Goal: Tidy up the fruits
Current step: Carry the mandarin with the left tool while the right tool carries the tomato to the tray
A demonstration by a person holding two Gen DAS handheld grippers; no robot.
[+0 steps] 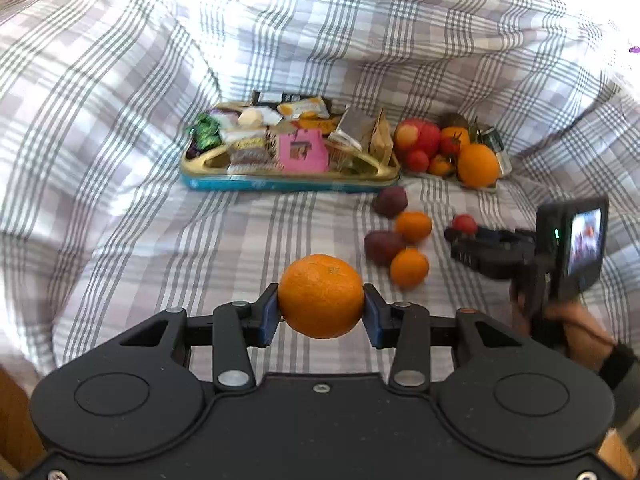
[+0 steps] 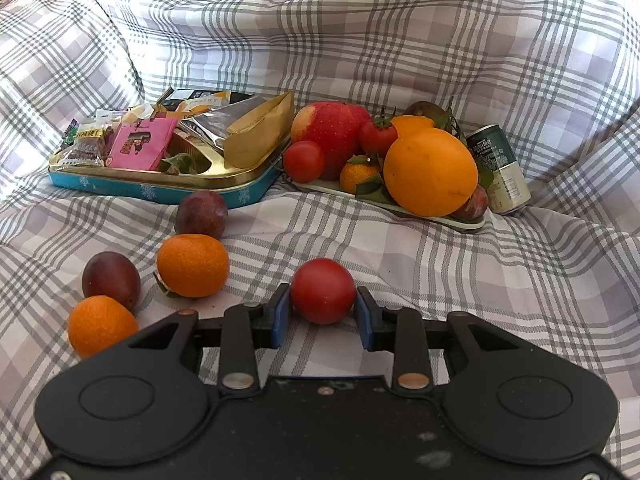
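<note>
Left tongs (image 1: 321, 311) grip a mandarin (image 1: 321, 296) (right tongs (image 2: 322, 312) clamp a tomato (image 2: 322, 290)).

checked cloth (image 2: 400, 248) matt; tin (image 2: 224, 178) glossy metal; tomato (image 2: 322, 291) smooth.

Bed sheet (image 2: 400, 248) under everything. At the back left, tin (image 2: 160, 190) with snack packets (image 2: 140, 144) in it. Just right of it, tray (image 2: 400, 208) piled with fruit: apple (image 2: 332, 132) at its left, big orange (image 2: 430, 172) at front right. Can (image 2: 500, 168) leans just behind the tray's right end. In front of the tin, four loose fruits close together: plum (image 2: 202, 214) farthest back, then mandarin (image 2: 193, 266), second plum (image 2: 110, 274), second mandarin (image 2: 100, 326) nearest. Tomato (image 2: 322, 290) to their right, between the right gripper (image 2: 322, 314) jaws. Left gripper (image 1: 322, 312) holds an orange (image 1: 320, 296) left of the cluster.
</note>
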